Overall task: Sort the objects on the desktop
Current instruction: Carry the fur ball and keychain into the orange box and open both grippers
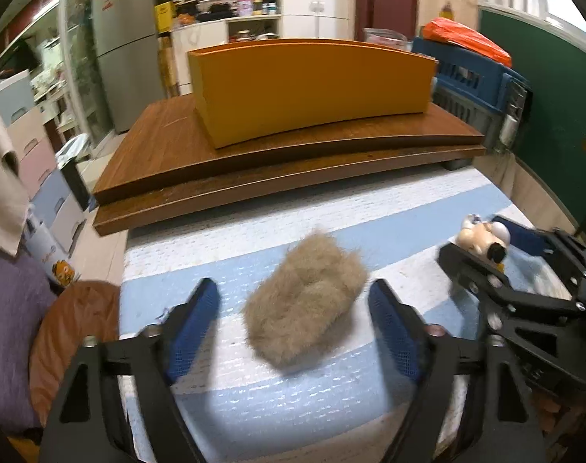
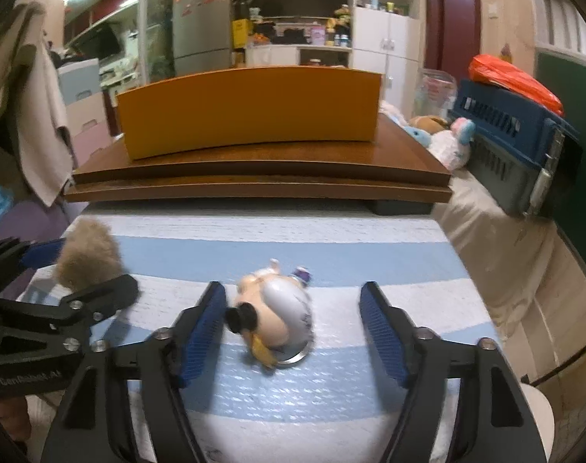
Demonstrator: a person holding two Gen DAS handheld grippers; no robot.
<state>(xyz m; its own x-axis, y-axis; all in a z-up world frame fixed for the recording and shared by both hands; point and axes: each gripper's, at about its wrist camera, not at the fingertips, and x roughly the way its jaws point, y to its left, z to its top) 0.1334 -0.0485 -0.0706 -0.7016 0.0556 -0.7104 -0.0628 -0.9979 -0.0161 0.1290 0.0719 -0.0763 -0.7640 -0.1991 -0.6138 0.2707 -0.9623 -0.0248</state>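
While both claws are hovering over the striped mat (image 1: 254, 405), the left claw (image 1: 293, 320) is standing spread, its pads clear of the fur ball (image 1: 304, 301) lying between them. The right claw (image 2: 293, 324) is gaping too, the figurine (image 2: 273, 316) lying between its pads, its dark end just beside the left pad (image 2: 204, 332). Behind, an orange box (image 2: 250, 112) is sitting on the wooden boards (image 2: 254, 177)

Fur ball (image 1: 306, 301) left of figurine (image 2: 271, 310), both on striped mat (image 2: 331, 247); box (image 2: 250, 110) on wooden board (image 2: 254, 171) behind; crate (image 2: 513, 127) right.
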